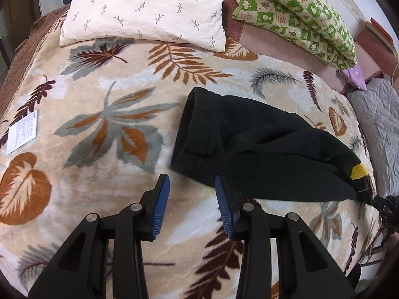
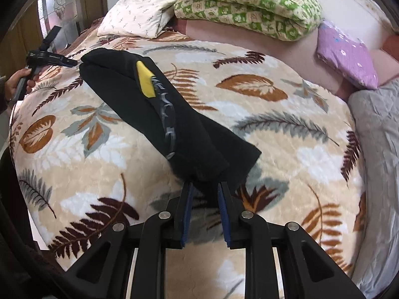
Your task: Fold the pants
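Note:
Black pants [image 1: 261,147] with a yellow patch lie partly folded on the leaf-patterned blanket [image 1: 99,114]. My left gripper [image 1: 192,184] is open just at the pants' near edge, its right finger touching the cloth. In the right wrist view my right gripper [image 2: 205,191] is shut on the pants [image 2: 154,114] at their near end and holds that end lifted off the blanket [image 2: 274,129]. The left gripper [image 2: 47,57] shows at the far left, next to the pants' far end.
A white pillow [image 1: 144,10] and a green patterned quilt [image 1: 294,10] lie at the head of the bed. A purple pillow [image 2: 346,52] and a grey quilt [image 2: 374,149] lie at the right. A white label [image 1: 22,132] sits on the blanket's left.

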Motion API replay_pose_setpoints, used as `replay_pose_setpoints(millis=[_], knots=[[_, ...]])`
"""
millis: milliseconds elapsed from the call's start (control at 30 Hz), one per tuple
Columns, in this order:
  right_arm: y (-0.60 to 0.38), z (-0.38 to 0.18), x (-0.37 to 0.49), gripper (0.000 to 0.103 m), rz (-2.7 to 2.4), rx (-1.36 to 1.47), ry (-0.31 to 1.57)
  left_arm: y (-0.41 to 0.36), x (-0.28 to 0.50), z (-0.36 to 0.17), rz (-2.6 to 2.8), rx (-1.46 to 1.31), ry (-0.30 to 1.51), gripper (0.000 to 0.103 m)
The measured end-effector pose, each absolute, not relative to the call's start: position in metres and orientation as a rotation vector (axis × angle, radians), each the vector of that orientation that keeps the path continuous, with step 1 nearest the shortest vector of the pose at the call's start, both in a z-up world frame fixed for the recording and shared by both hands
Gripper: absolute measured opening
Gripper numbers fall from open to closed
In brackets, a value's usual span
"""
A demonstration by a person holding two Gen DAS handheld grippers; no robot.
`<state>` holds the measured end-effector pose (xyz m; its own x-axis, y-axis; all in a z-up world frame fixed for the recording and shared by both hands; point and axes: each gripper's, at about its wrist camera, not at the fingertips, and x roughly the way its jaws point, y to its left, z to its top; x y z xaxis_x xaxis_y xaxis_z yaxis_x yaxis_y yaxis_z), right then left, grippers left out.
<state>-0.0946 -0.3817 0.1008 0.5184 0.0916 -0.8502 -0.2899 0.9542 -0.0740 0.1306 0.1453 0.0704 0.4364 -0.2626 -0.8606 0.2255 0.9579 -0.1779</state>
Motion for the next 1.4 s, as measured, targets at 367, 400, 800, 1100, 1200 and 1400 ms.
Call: replay_pose_setpoints(millis=[367,400,800,1100,1200,1400], knots=[[-0.426,0.1,-0.094,0.041,0.16,0.346,1.031,0.125,0.141,0.105,-0.316,-0.033,1.071,0.038],[-0.43,0.098,-0.091,0.041,0.16,0.419,1.028,0.121,0.146,0.105,-0.308,-0.03,1.079,0.038],[-0.418,0.061,-0.043,0.04,0.041,0.566,1.108,0.111,0.191,0.108,-0.218,-0.005,1.108,0.038],[-0.418,0.055,-0.034,0.023,0.075,0.574,1.131,0.12,0.213,0.087,-0.29,-0.114,1.195,0.055],[-0.416,0.053,-0.031,0.023,0.081,0.575,1.139,0.106,0.219,0.078,-0.288,-0.088,1.201,0.055],[-0.412,0.05,-0.026,0.011,0.076,0.542,1.135,0.09,0.217,0.071,-0.308,-0.051,1.187,0.034]])
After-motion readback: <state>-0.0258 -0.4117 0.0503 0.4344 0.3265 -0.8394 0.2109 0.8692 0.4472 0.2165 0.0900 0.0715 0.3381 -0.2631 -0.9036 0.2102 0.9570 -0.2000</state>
